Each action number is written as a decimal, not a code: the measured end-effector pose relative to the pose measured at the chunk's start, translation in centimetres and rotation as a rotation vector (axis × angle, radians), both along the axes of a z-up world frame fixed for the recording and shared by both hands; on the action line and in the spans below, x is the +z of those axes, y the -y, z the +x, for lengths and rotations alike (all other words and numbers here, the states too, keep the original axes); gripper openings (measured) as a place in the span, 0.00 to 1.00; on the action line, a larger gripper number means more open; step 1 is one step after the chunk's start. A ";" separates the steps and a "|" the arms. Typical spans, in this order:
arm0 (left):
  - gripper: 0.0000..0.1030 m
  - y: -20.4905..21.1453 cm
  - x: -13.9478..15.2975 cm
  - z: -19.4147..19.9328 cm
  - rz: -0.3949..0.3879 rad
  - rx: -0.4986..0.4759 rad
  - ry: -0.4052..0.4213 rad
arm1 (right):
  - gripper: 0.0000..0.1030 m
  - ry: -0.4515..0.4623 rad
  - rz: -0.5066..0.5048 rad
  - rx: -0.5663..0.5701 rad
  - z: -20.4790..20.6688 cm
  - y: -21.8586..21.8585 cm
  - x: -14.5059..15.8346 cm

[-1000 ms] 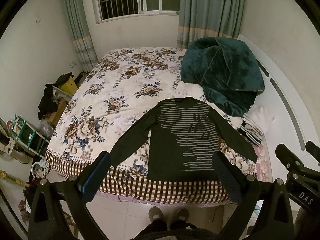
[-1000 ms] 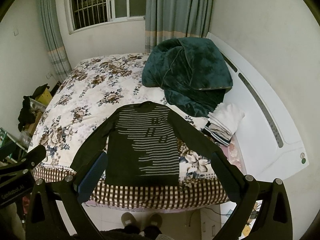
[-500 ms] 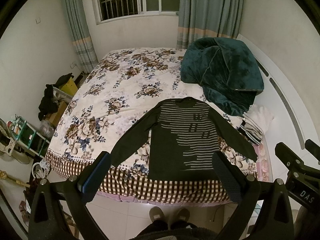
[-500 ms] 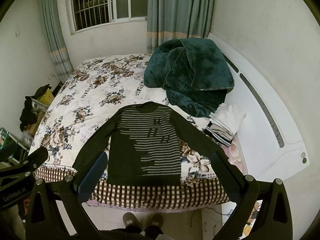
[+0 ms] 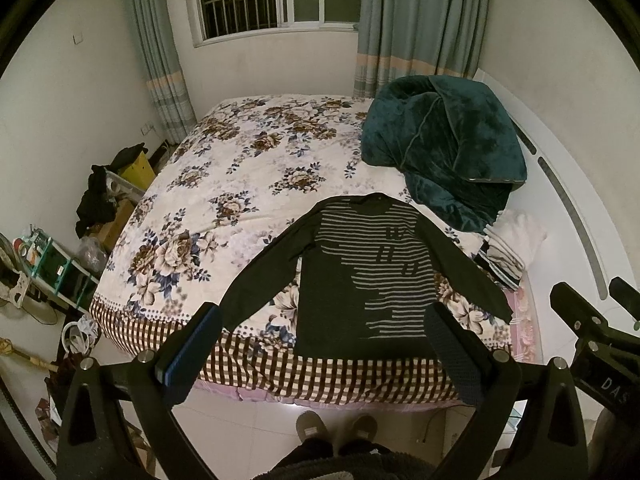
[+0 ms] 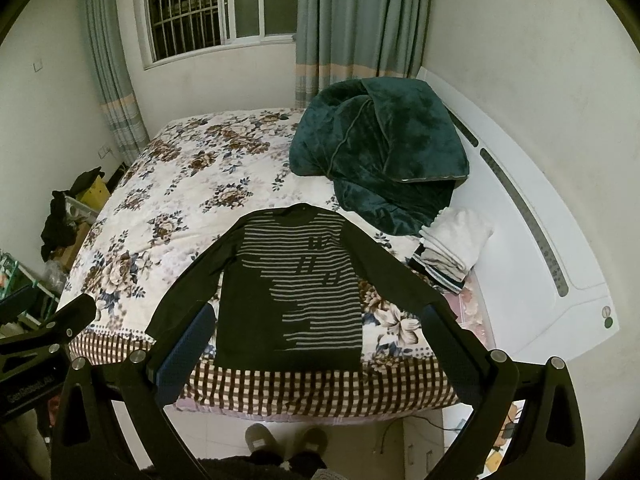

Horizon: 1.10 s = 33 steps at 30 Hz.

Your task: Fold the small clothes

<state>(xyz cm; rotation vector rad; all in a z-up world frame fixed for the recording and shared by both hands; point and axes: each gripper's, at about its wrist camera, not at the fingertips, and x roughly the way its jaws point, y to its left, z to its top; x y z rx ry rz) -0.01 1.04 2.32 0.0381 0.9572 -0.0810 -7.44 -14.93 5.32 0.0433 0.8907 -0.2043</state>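
A dark long-sleeved shirt with grey stripes lies flat, face up, on the near edge of the flowered bed, sleeves spread, hem toward me. It also shows in the right wrist view. My left gripper is open and empty, held high above the bed's near edge. My right gripper is open and empty too, at about the same height, beside the left one.
A crumpled dark green blanket lies at the bed's far right. Folded white clothes are stacked by the white headboard. Cluttered shelves and boxes stand on the left. The person's slippers stand on the tiled floor below.
Both grippers have drifted very slightly; the shirt sits a touch lower in the right view. Nothing was taken hold of or let go.
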 end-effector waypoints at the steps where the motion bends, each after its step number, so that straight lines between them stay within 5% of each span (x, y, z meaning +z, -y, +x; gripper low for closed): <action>1: 1.00 0.0 0.0 0.0 -0.001 0.000 0.002 | 1.00 0.000 -0.002 -0.001 0.0 0.0 -0.1; 21: 1.00 0.2 -1.2 2.9 -0.002 -0.008 0.023 | 1.00 -0.005 0.022 -0.071 1.8 1.6 -0.6; 26: 1.00 0.7 -6.0 7.9 0.060 0.004 0.047 | 1.00 -0.061 0.039 -0.230 4.6 7.4 -7.1; 33: 1.00 4.7 -18.2 16.4 0.116 0.034 -0.090 | 1.00 -0.199 0.214 -0.586 5.3 23.7 -24.3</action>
